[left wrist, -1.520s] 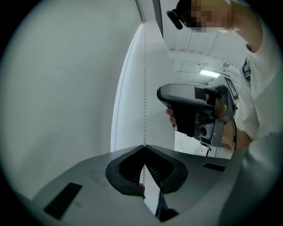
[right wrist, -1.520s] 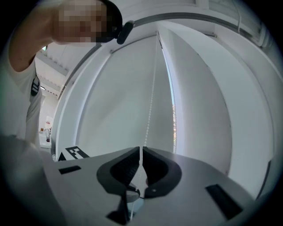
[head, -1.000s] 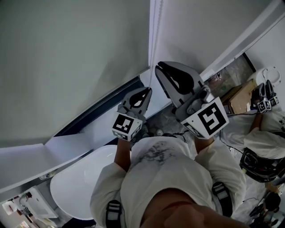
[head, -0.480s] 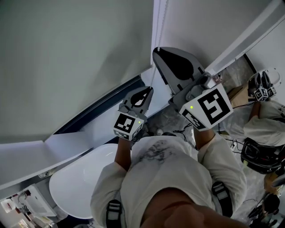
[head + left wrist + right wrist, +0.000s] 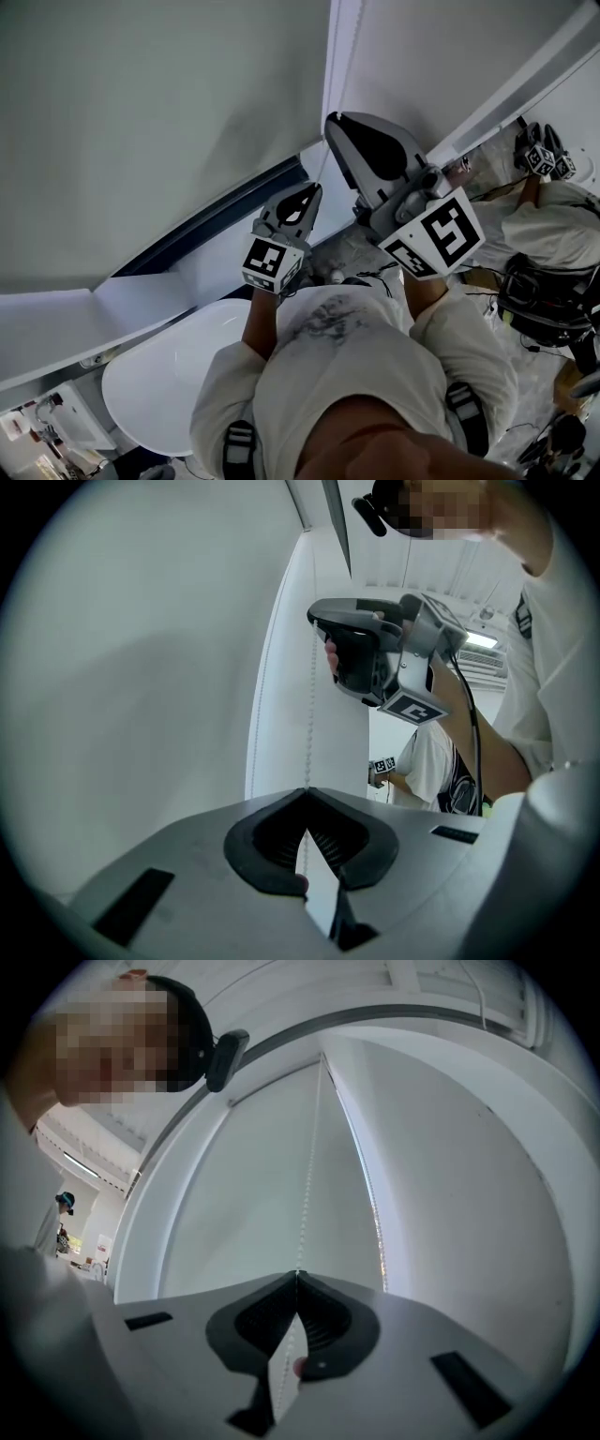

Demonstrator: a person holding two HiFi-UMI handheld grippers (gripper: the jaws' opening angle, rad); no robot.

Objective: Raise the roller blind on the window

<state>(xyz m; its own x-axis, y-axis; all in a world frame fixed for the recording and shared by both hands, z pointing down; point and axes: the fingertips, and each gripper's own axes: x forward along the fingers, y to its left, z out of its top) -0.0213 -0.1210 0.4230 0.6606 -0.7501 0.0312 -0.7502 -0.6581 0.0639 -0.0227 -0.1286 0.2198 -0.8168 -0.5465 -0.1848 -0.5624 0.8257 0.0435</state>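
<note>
right hand-held gripper [image 5: 331, 122]: closed on the bead chain [image 5: 307, 1194], the upper of the two grips. its jaws have just been closing, and their tips now meet around the beads.
left hand-held gripper [image 5: 313, 189]: pinched shut on the same chain lower down, just beneath the right one and pointing roughly level.
what has changed: the right hand-held gripper sits a little higher on the chain than a second ago, having slipped back slightly from its highest point. the left one has barely shifted.
roller blind [image 5: 159, 122]: hangs over the window at the left of the head view. its lower edge is close to the sill [image 5: 216, 267], with only a dark strip showing beneath it.
chain: runs down the white frame at the blind's right edge and passes through both sets of jaws.
what it means: this looks like a fresh grip taken for the next hand-over-hand pull. with both jaws clamped, the chain appears ready to be drawn.
progress: judged early, since the blind seems to cover nearly the whole pane and most of the lift remains.
</note>
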